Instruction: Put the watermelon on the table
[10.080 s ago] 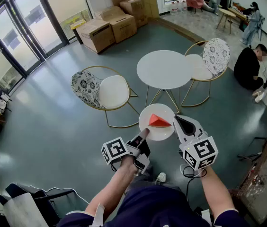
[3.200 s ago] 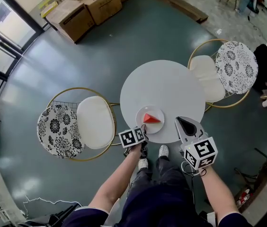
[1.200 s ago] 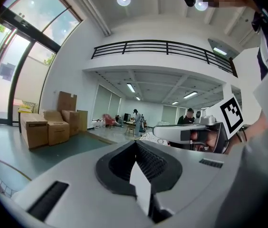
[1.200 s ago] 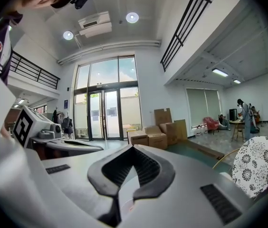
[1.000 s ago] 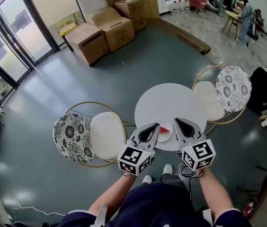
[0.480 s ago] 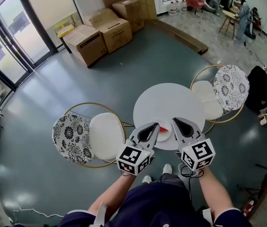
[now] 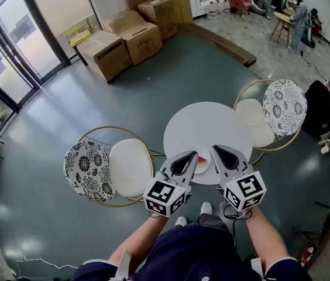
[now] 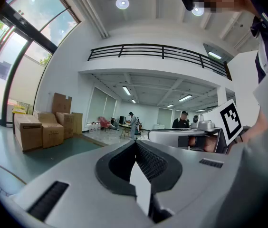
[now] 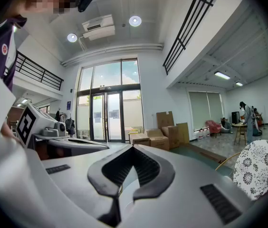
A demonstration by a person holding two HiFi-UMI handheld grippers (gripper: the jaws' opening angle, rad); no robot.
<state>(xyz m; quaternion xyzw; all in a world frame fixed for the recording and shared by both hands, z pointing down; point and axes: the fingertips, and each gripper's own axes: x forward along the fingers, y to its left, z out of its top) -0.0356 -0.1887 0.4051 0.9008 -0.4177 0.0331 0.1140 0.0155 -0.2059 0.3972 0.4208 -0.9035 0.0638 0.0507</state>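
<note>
Placement appears complete: the watermelon [image 7: 202, 158] lies on its plate [image 7: 203, 168] at the near edge of the round white table [image 7: 206, 124]. The left gripper [image 7: 192, 156] and right gripper [image 7: 214, 149] hang above that edge, each with jaws closed on nothing. The next move, in my judgement, calls only for drawing both clear without brushing the plate. The gripper bodies cover most of slice and plate, and neither gripper view shows the tabletop, so how squarely the plate sits cannot be confirmed.
</note>
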